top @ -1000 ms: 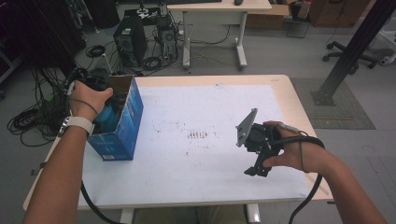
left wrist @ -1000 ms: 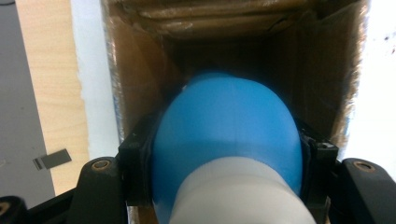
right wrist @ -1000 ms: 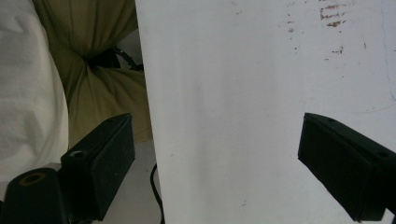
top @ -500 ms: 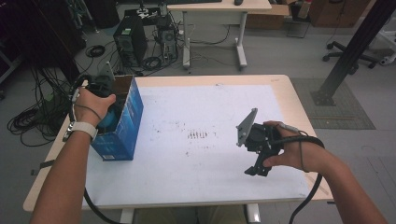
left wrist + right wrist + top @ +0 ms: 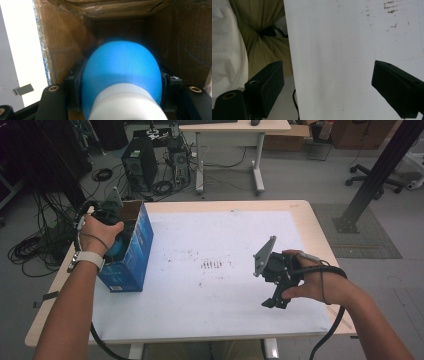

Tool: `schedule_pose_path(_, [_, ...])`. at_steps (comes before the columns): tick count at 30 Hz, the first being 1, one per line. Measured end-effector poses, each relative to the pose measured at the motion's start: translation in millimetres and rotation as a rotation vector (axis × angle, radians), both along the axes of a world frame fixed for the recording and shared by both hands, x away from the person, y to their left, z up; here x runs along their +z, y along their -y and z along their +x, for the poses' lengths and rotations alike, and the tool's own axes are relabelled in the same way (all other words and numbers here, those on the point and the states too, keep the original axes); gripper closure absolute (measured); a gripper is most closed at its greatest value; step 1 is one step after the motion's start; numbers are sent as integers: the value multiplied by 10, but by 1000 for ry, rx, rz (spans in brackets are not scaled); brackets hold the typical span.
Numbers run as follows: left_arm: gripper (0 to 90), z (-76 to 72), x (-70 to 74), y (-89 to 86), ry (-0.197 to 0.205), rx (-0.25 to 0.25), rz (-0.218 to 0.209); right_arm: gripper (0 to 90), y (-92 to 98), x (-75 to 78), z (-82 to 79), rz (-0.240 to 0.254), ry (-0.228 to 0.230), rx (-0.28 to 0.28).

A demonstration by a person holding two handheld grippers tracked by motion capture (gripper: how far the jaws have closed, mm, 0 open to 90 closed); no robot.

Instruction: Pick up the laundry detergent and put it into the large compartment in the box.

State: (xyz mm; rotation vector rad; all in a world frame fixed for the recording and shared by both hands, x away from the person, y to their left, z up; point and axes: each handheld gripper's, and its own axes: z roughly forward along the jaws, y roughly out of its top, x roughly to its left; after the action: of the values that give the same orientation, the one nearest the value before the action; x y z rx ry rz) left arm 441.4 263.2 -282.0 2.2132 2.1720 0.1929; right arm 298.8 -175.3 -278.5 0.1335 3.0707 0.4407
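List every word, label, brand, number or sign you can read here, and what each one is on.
No text here can be read.
Blue box: a pale label patch near its lower edge, too small and blurred to read.
White table cover: dark marks at its middle, too blurred to tell whether they are writing.
Blue and white object: no print visible.

A wooden table (image 5: 305, 212) carries a white sheet (image 5: 225, 240) and blue box (image 5: 131, 262).

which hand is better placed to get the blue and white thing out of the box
Left. The left gripper is inside the blue box, shut on the blue and white object. The right gripper hangs open over the table's near edge.
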Motion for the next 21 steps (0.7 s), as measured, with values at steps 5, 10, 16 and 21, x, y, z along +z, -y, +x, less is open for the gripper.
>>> schedule_pose_path(5, [368,-6,1,-17,1,2,-7,113,-4,-1,2,-4,-1,1])
schedule_pose_path(10, [359,-10,-2,-30,-4,-11,-13,113,-17,-4,5,-4,-1,4])
schedule_pose_path(16, [361,-21,-1,-60,7,-2,-29,113,-31,-12,1,-4,-3,7])
schedule_pose_path(21, [284,-10,-5,-44,2,-2,-41,113,-21,-7,1,-4,-1,6])
